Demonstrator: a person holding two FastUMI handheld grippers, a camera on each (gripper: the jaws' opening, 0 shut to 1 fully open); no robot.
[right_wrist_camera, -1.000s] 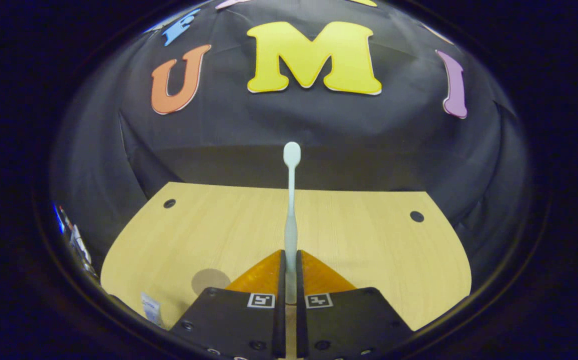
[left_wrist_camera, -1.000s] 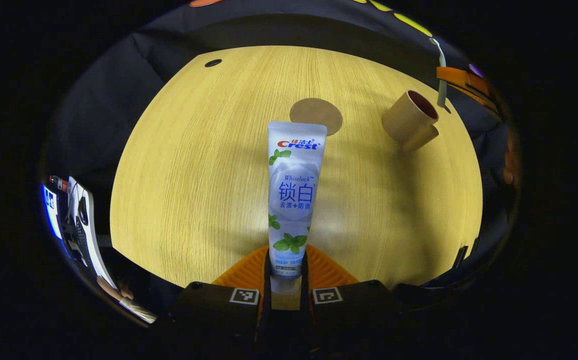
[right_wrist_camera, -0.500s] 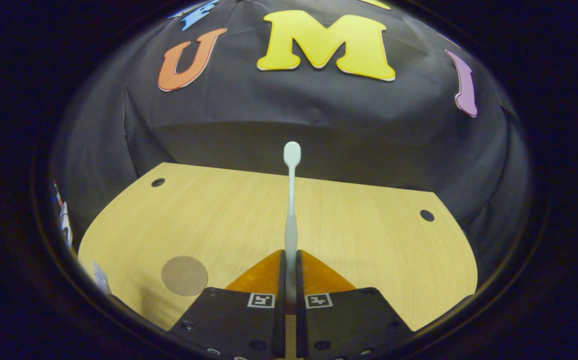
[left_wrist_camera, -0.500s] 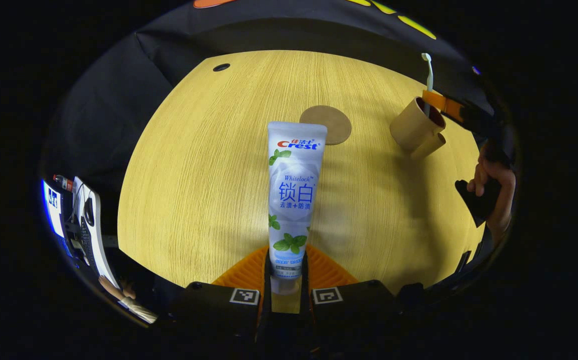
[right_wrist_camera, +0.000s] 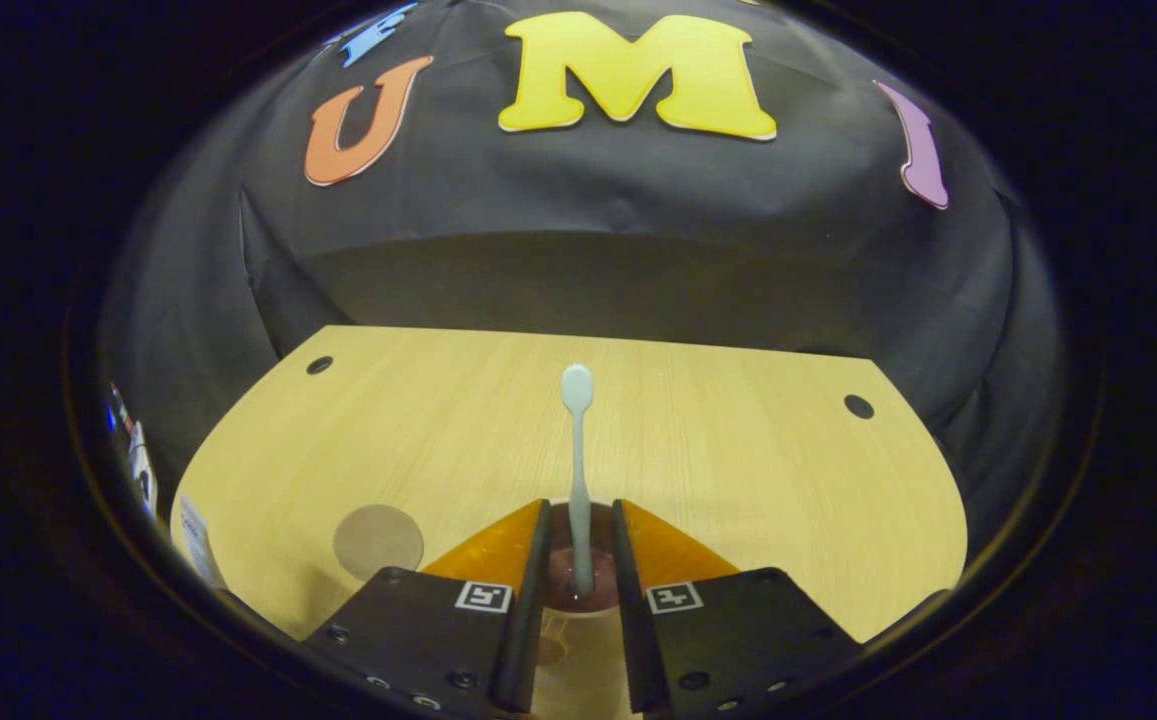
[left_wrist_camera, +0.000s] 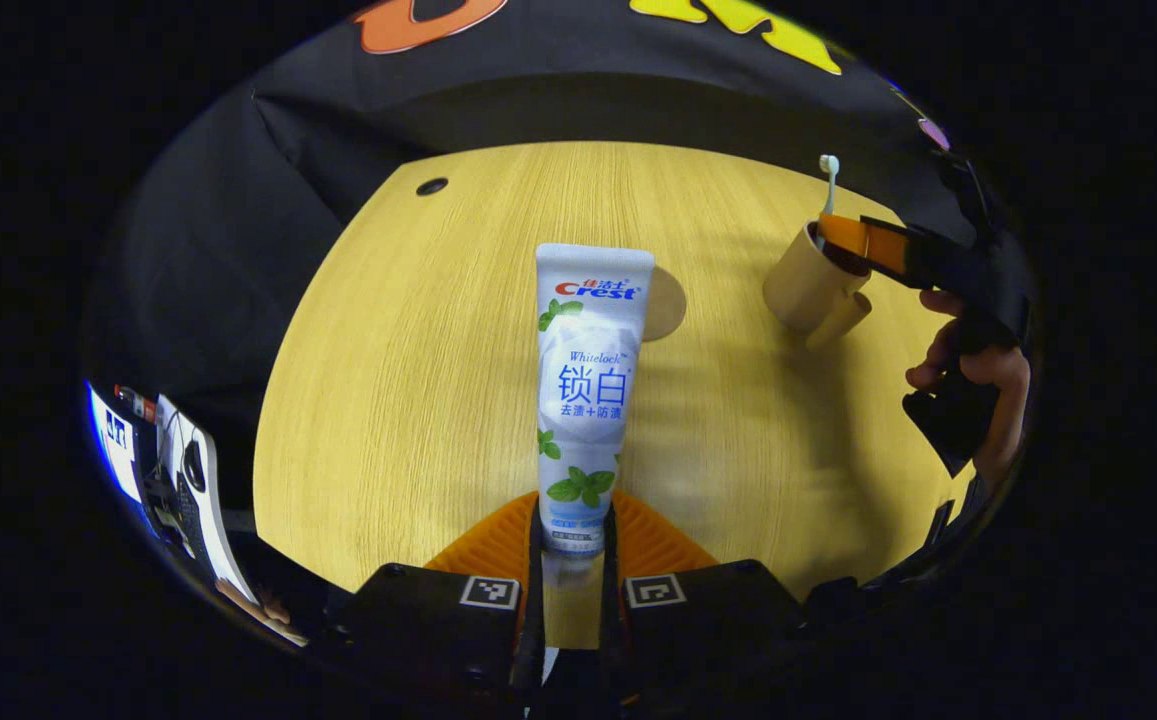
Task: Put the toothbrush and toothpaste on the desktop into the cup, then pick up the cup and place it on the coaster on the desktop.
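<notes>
Left hand-held gripper (left_wrist_camera: 572,560) clamped on toothpaste (left_wrist_camera: 588,380) near its cap end, above the worktop (left_wrist_camera: 418,380); tube likely soft, light. Right hand-held gripper (right_wrist_camera: 578,560) apart; toothbrush (right_wrist_camera: 578,470) stands in cup (left_wrist_camera: 806,285), off coaster (right_wrist_camera: 376,540).

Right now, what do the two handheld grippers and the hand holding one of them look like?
In the left gripper view, the left gripper has a black body carrying two square black-and-white tags, and ribbed inner faces on its fingers. In the right gripper view, the right gripper is built alike: black blocks, two square tags, wedge-shaped fingers. Farther off in the left gripper view, a bare hand grips the right gripper's black handle; no sleeve or cable is visible.
</notes>
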